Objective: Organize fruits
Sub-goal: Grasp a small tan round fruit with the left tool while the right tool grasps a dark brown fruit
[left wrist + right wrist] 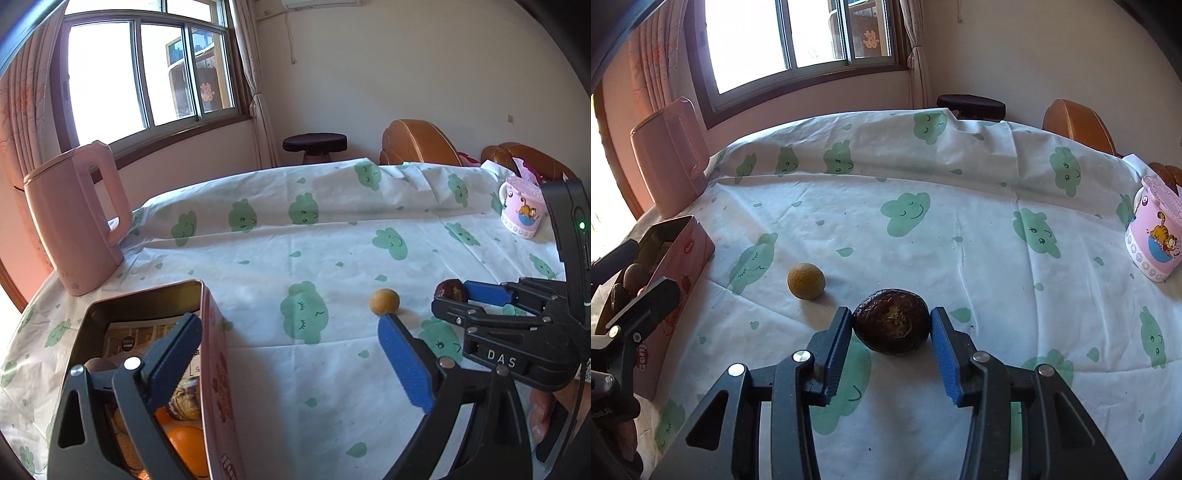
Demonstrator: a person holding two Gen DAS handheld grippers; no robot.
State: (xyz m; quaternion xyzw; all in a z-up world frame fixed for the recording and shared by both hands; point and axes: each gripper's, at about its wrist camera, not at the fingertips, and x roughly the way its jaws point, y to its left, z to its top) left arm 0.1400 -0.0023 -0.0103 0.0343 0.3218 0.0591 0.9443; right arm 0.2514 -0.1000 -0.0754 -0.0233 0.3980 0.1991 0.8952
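Observation:
A dark brown wrinkled fruit [892,322] lies on the cloud-print tablecloth, and my right gripper [891,326] is shut on it, both blue pads touching its sides. It also shows in the left wrist view [451,290]. A small yellow round fruit [806,280] lies loose to its left, and also shows in the left wrist view [384,301]. My left gripper [291,332] is open and empty, its left finger over the pink tin box [214,354], which holds oranges [186,448] and dark fruits.
A pink kettle [75,218] stands at the back left of the table. A pink cartoon mug [1154,242] stands at the right edge. Orange chairs [417,142] and a dark stool [315,144] stand beyond the table's far edge.

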